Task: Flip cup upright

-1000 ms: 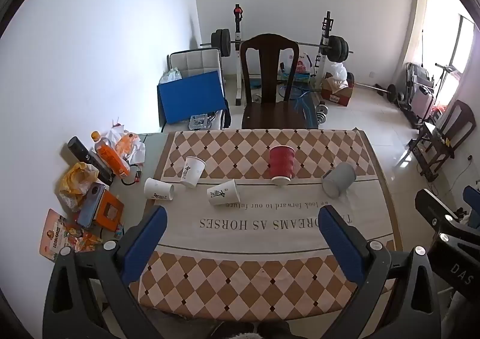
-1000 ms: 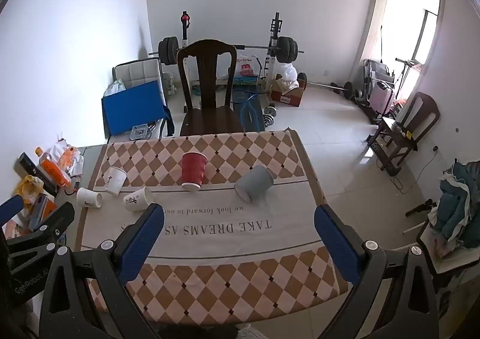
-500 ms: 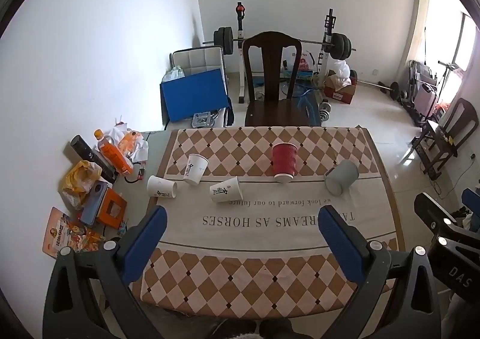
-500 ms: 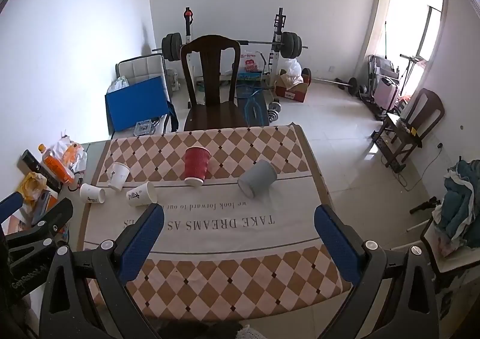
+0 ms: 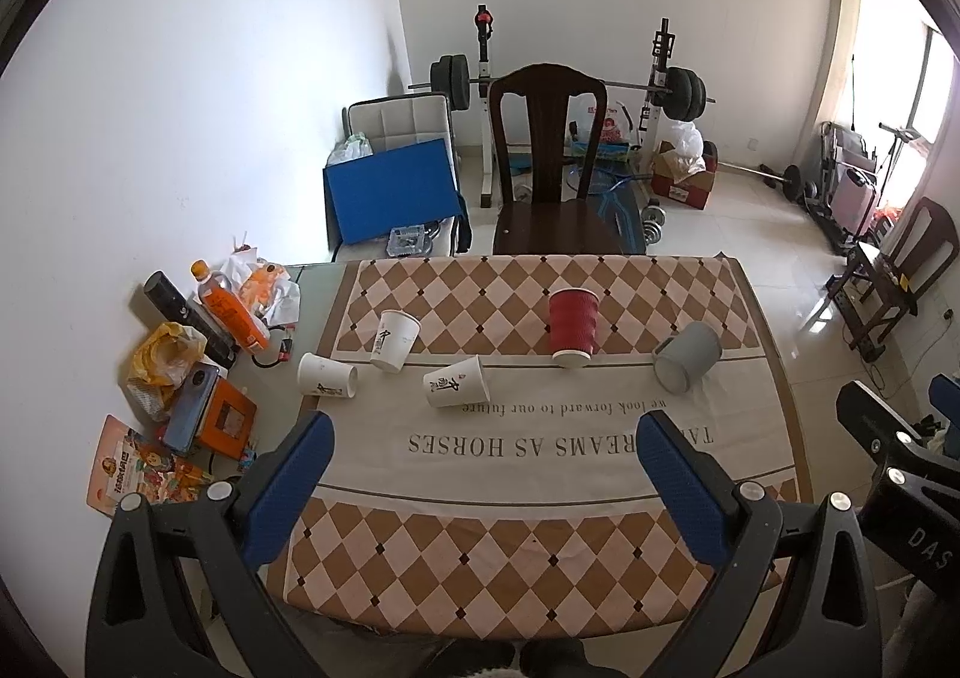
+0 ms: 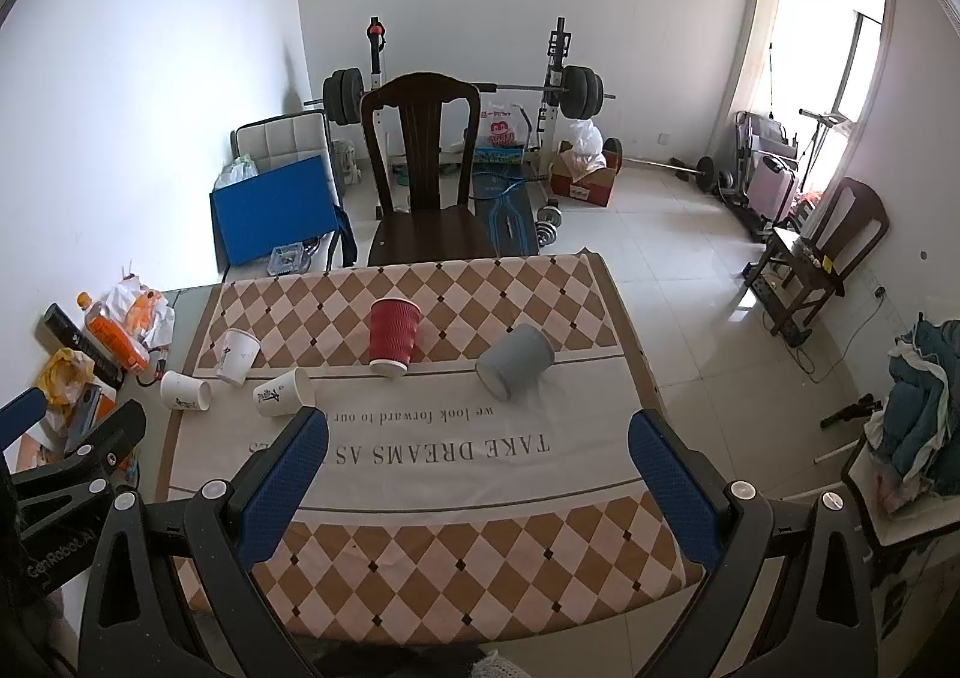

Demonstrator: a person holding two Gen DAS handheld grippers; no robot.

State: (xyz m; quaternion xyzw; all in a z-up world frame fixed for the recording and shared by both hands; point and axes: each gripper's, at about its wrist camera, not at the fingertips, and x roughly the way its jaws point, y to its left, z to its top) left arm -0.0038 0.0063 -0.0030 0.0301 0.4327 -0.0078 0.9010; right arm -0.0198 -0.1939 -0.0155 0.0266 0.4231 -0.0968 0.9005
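Several cups sit on the checked tablecloth (image 5: 516, 534). A red ribbed cup (image 5: 573, 327) stands upside down mid-table, also in the right wrist view (image 6: 392, 336). A grey cup (image 5: 686, 356) lies on its side to the right (image 6: 514, 360). Two white cups (image 5: 458, 382) (image 5: 327, 375) lie on their sides at the left, and a third white cup (image 5: 394, 339) stands tilted behind them. My left gripper (image 5: 480, 474) is open and empty, well above the near table edge. My right gripper (image 6: 477, 468) is open and empty too.
Clutter lies at the table's left edge: an orange bottle (image 5: 228, 306), a yellow bag (image 5: 165, 357), a phone and packets. A dark wooden chair (image 5: 549, 186) stands behind the table, with a blue box (image 5: 393, 195) and a barbell rack (image 5: 570, 84) beyond.
Both grippers have risen and drawn back a little, so the table looks slightly further away. The cups have not moved.
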